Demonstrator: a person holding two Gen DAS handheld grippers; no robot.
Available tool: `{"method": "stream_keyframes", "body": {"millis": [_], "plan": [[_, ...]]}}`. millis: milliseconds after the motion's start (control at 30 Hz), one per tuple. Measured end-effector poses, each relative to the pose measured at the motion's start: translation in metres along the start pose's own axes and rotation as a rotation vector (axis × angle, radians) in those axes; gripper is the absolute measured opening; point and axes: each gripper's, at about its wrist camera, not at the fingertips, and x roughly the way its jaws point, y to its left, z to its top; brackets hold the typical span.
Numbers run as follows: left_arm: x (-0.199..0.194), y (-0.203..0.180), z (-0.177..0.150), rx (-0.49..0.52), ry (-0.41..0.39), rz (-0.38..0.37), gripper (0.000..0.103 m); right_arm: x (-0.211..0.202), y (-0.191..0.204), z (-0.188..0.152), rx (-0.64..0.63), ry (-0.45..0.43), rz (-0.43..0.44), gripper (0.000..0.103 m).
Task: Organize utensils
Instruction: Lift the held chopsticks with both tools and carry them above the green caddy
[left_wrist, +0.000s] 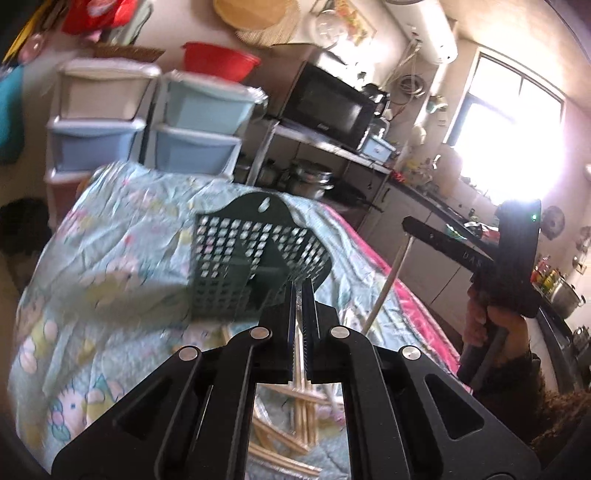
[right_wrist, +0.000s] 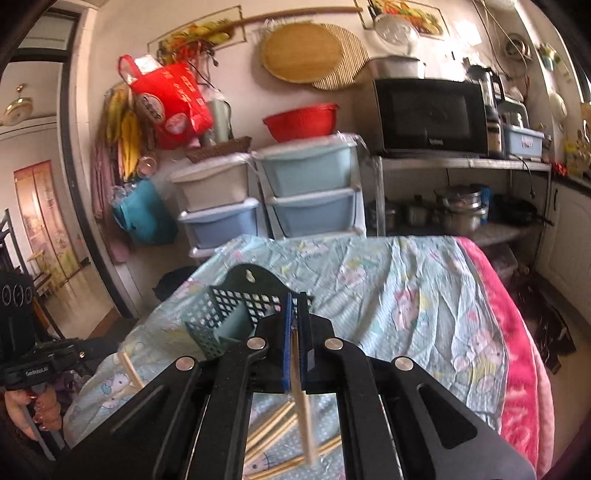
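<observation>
Chopsticks (right_wrist: 300, 417): one clamped per hand-held gripper, L (left_wrist: 300, 291) & R (right_wrist: 295, 306); green caddy (left_wrist: 255, 258) just ahead.

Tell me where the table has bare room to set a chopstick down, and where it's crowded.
Free: the cloth right of the green basket, up to the pink edge, and the stretch behind the basket toward the drawers. Crowded: loose chopsticks piled just below both tongs, near the front edge.

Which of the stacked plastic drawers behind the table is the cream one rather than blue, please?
The cream drawer is the top one of the left stack, under the wicker tray; the other drawers in view are blue.
</observation>
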Motion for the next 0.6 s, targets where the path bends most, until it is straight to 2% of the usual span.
{"method": "stream_keyframes", "body": {"millis": [333,600], "plan": [[-0.009,-0.035,0.043,0.119,-0.081,-0.031,0.001,-0.015,0.016,0.025,-0.038,-0.070,0.025,0.003],[-0.018,-0.041,0.084,0.138,-0.161,-0.022,0.001,-0.021,0.031,0.056,-0.052,-0.134,0.056,0.003]]}}
